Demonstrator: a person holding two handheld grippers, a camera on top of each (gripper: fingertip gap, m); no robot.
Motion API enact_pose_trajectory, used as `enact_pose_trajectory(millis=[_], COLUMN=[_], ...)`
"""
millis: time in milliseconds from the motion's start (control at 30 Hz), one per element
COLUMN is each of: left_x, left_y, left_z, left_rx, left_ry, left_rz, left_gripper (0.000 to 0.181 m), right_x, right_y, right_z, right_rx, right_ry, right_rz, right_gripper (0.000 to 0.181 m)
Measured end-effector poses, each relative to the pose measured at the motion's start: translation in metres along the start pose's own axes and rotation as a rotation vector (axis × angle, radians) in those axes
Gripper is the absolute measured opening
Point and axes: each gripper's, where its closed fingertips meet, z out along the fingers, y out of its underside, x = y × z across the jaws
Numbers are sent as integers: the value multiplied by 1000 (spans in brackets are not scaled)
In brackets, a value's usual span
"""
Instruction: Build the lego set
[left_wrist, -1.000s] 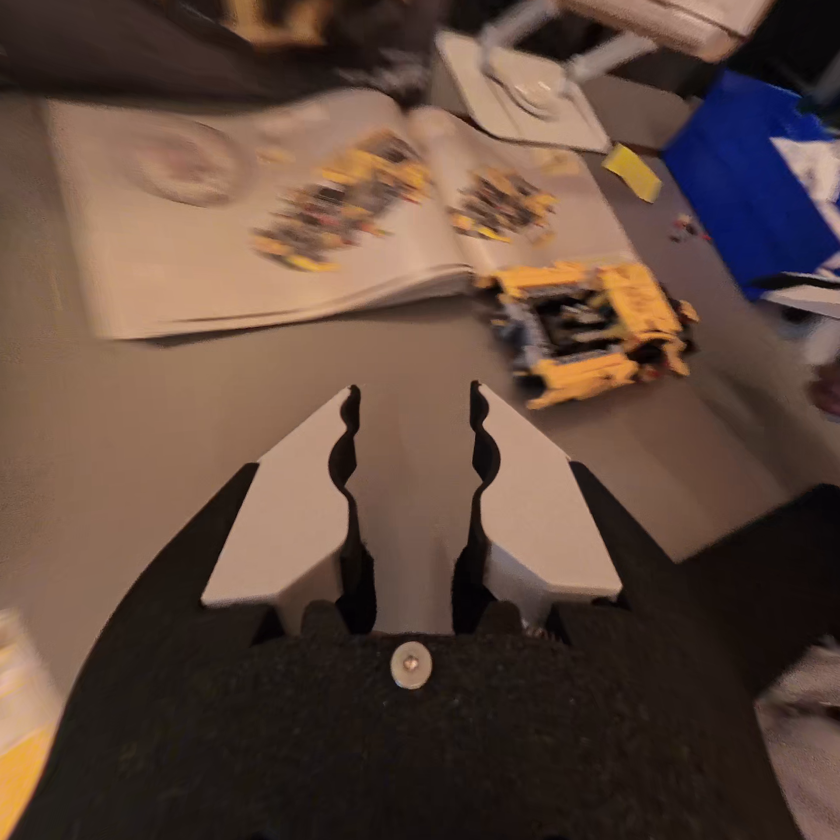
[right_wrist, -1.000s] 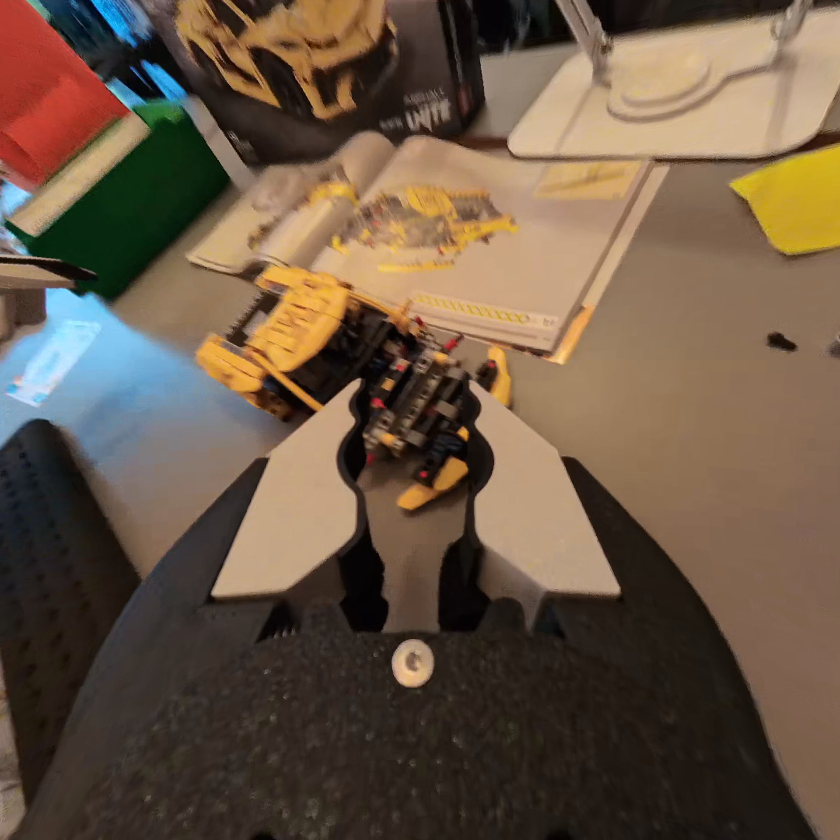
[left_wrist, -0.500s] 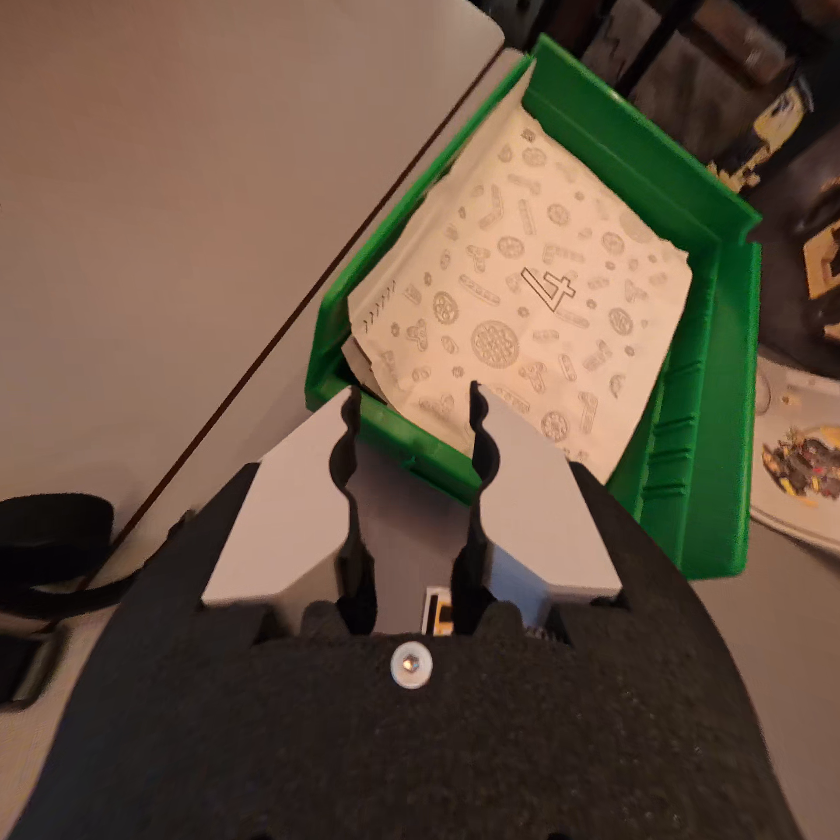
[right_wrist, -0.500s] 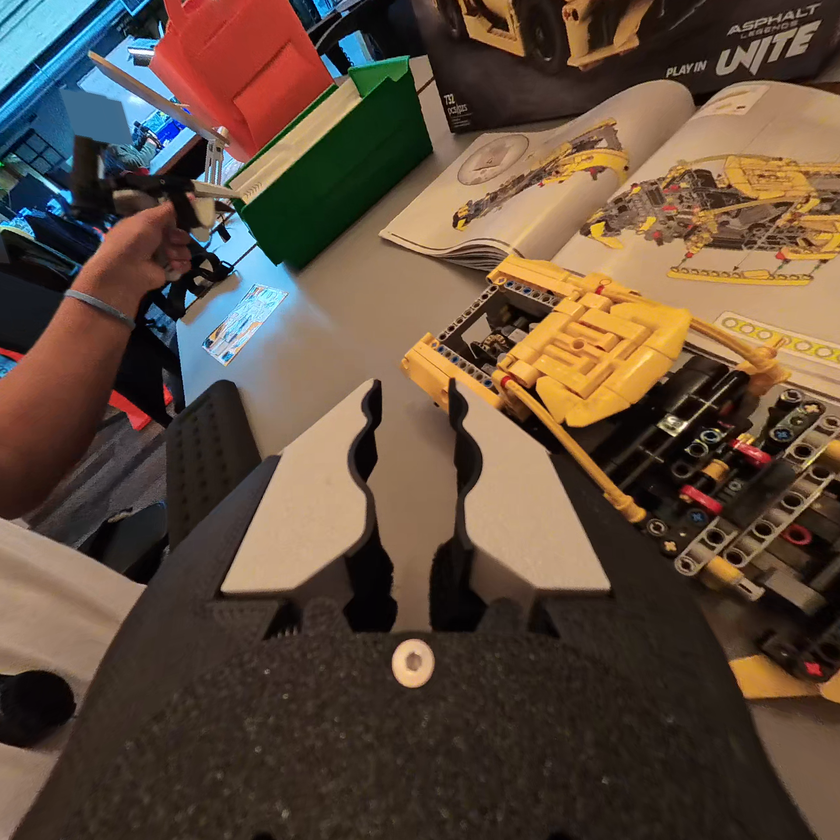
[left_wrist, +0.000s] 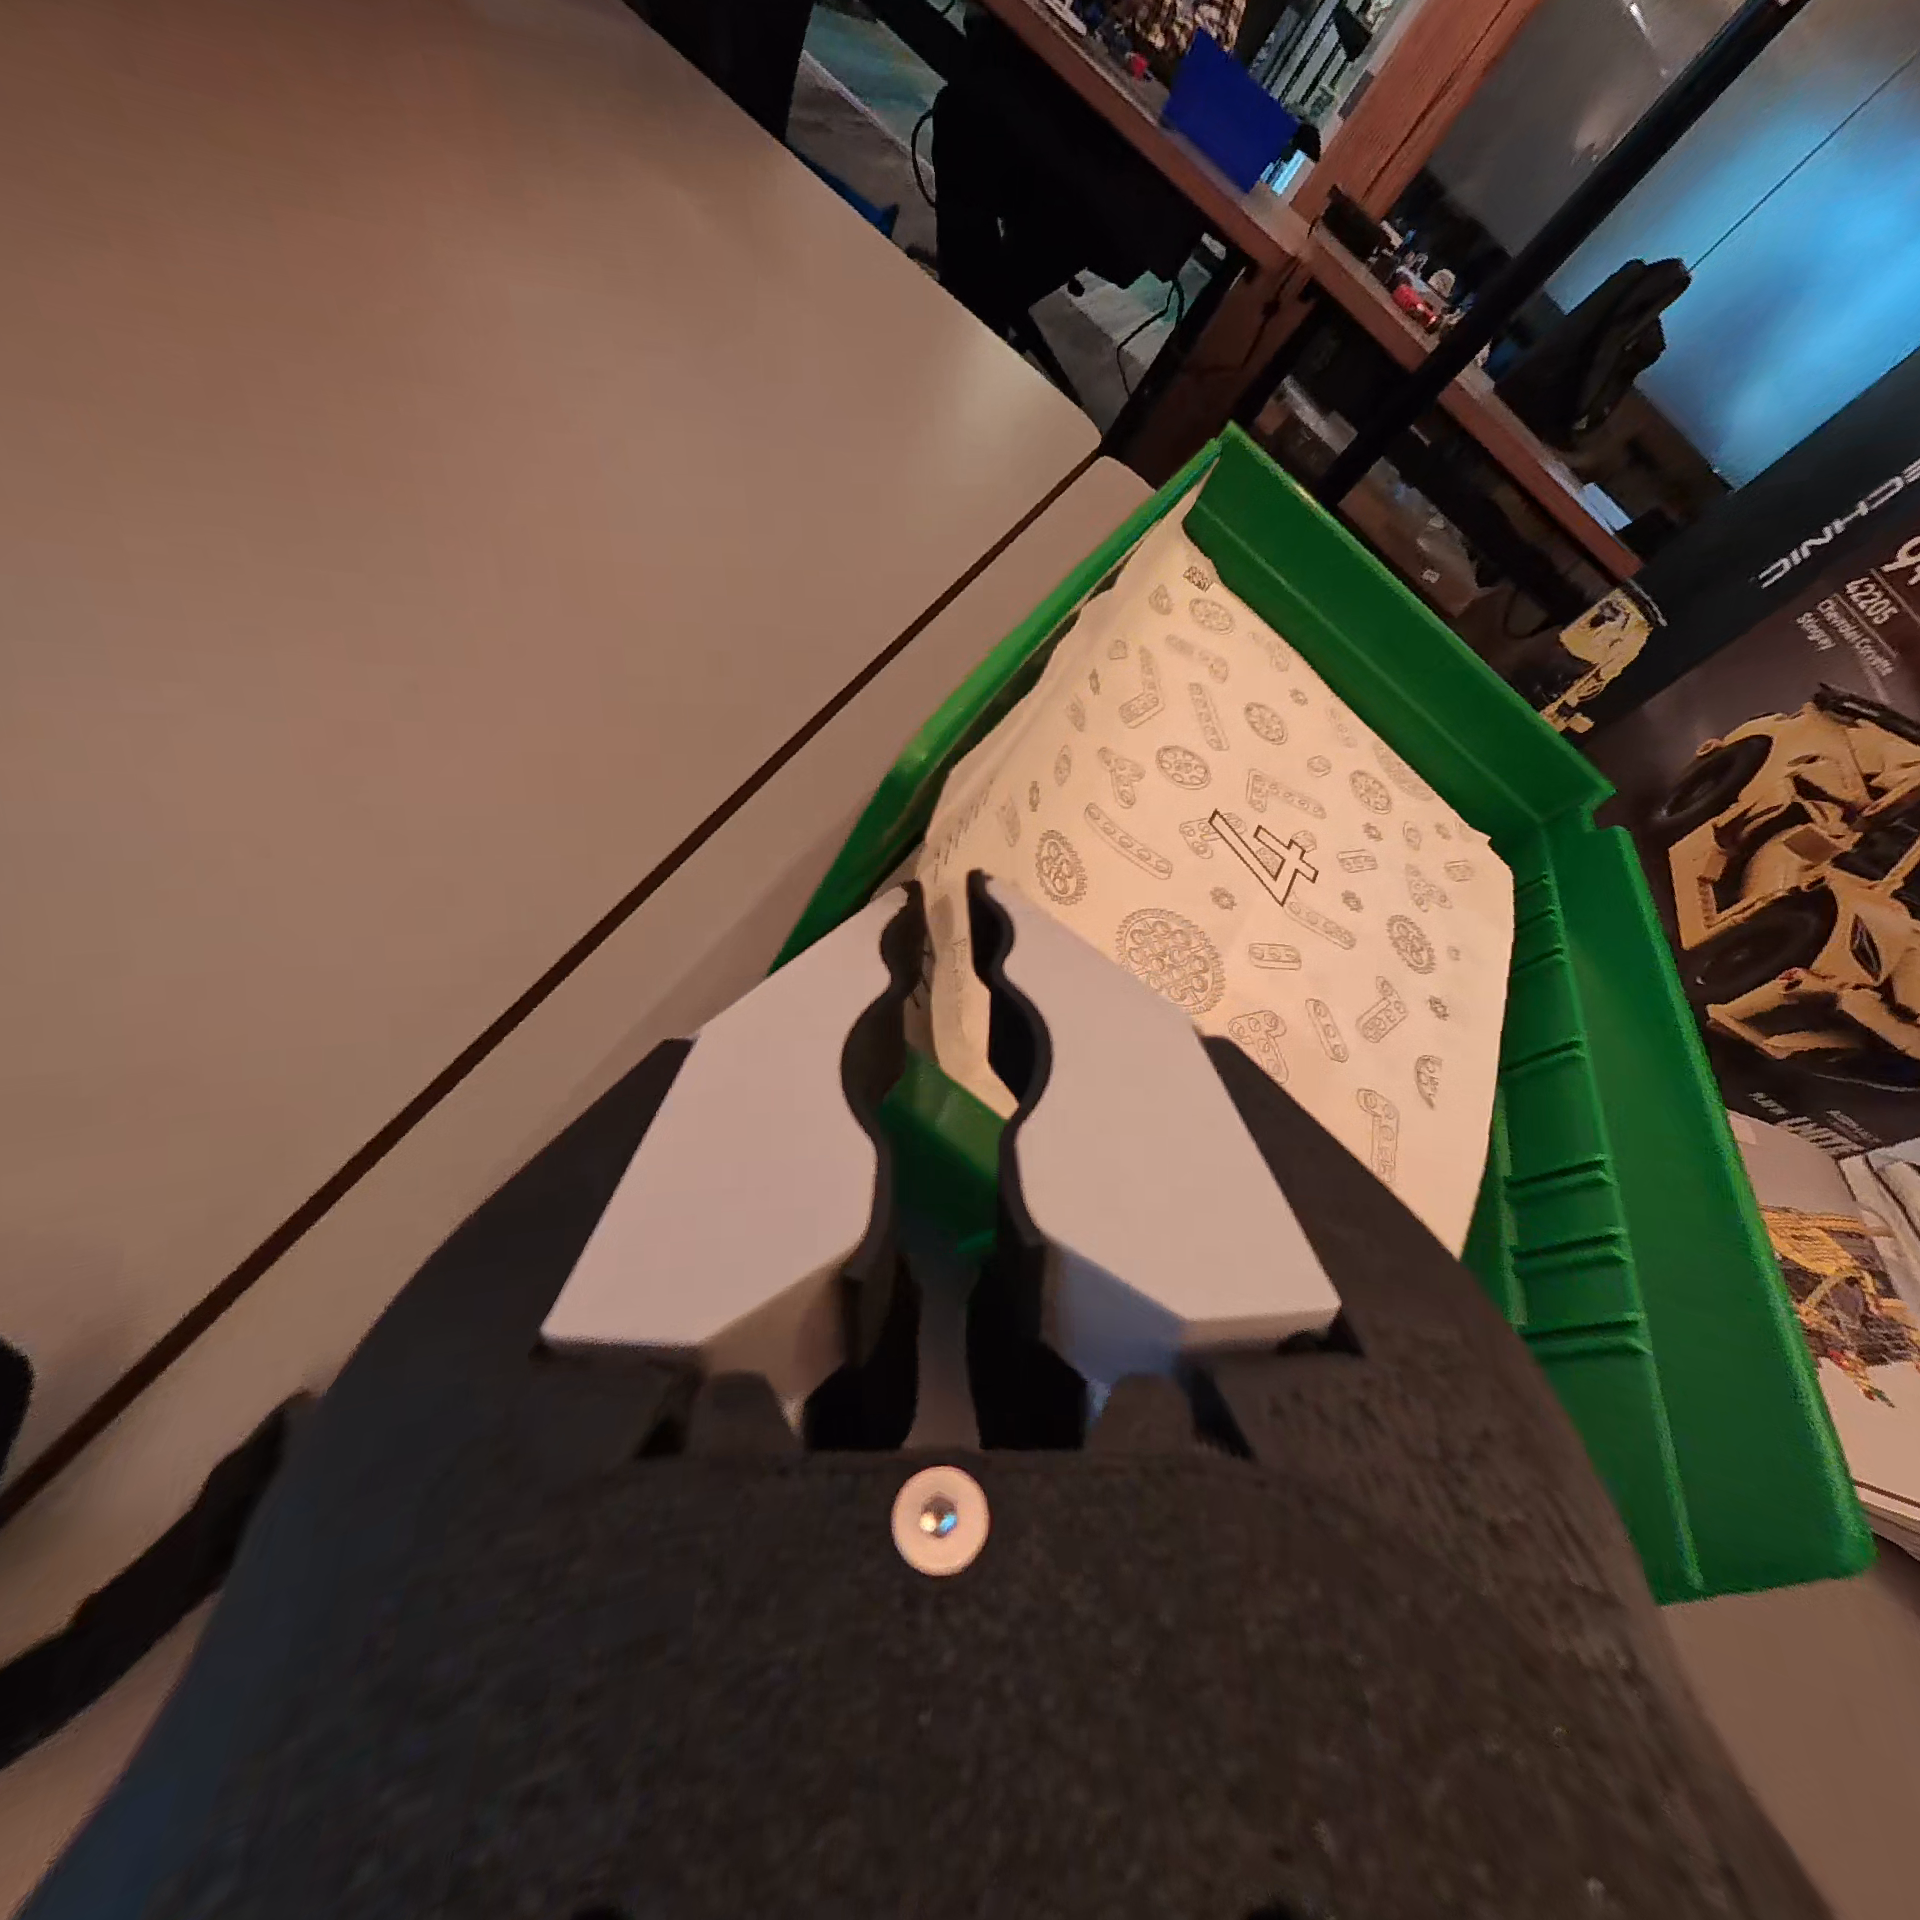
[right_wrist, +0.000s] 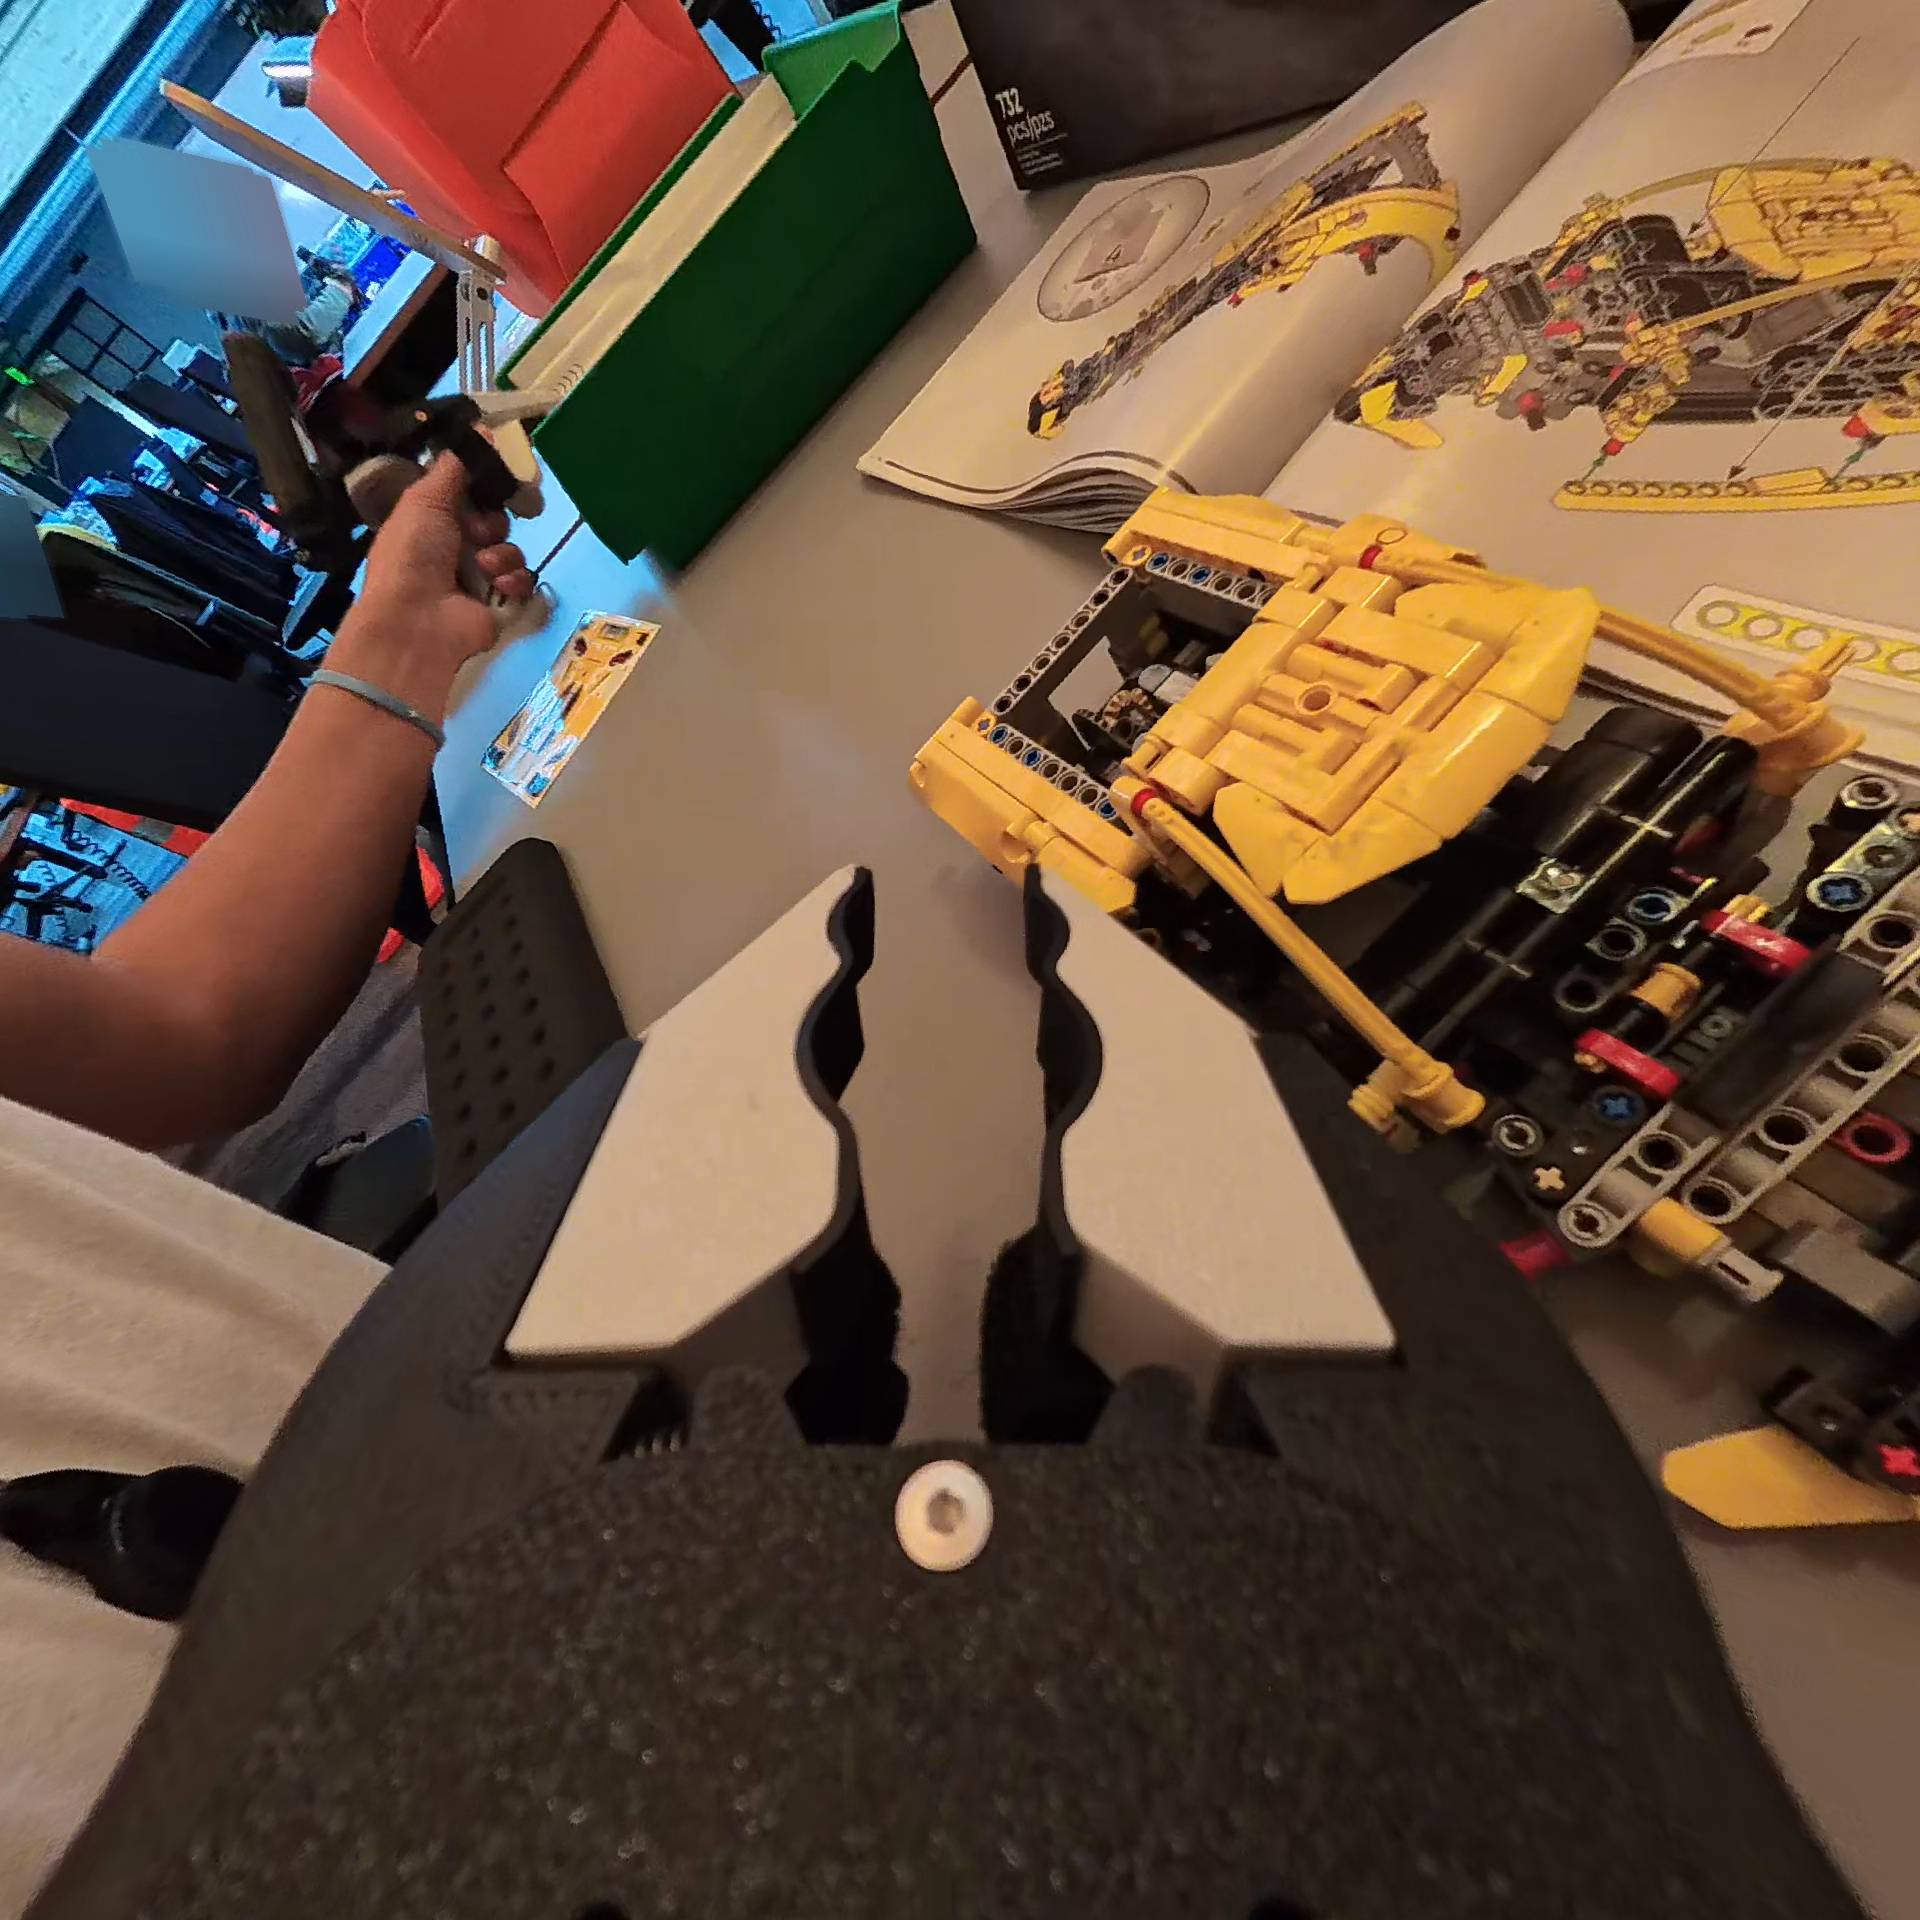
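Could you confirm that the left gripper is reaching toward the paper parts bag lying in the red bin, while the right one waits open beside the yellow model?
Not quite: the bin is green, not red, as the left wrist view shows. The rest holds: the left gripper reaches toward the paper parts bag lying in it, and the right gripper waits open beside the yellow model.

Looking like a shared office or lab w/ hobby-bench use: grey tables (left_wrist: 364, 520) sitting edge to edge, wooden desks (left_wrist: 1382, 301) w/ clutter and cables standing behind, a screen (left_wrist: 1766, 312) glowing blue, storage bins (right_wrist: 769, 301) and an instruction book (right_wrist: 1351, 312) lying out.
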Motion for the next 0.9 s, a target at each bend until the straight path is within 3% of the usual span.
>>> enact_pose_trajectory(millis=[133, 267, 533, 633, 767, 900], left_x=[2, 40, 183, 241, 304, 349], left_y=[-2, -27, -130, -154, -159, -126], left_z=[0, -17, -68, -98, -147, -195], left_rx=[11, 73, 142, 165, 197, 186], left_ry=[18, 35, 190, 208, 194, 259], left_rz=[43, 293, 647, 837, 1106, 1256], left_gripper=[0, 0, 0, 0, 0, 0], right_x=[-2, -6, -11, -14, -31, -65], right_y=[6, 3, -22, -36, -54, -65], right_z=[4, 2, -15, -26, -40, -47], right_rx=[-20, -15, 19, 43, 85, 96], right_ry=[-18, -28, -37, -26, -50, -108], right_rz=[9, 5, -80, -129, -192, -307], right_gripper=[27, 27, 27, 27, 28, 31])
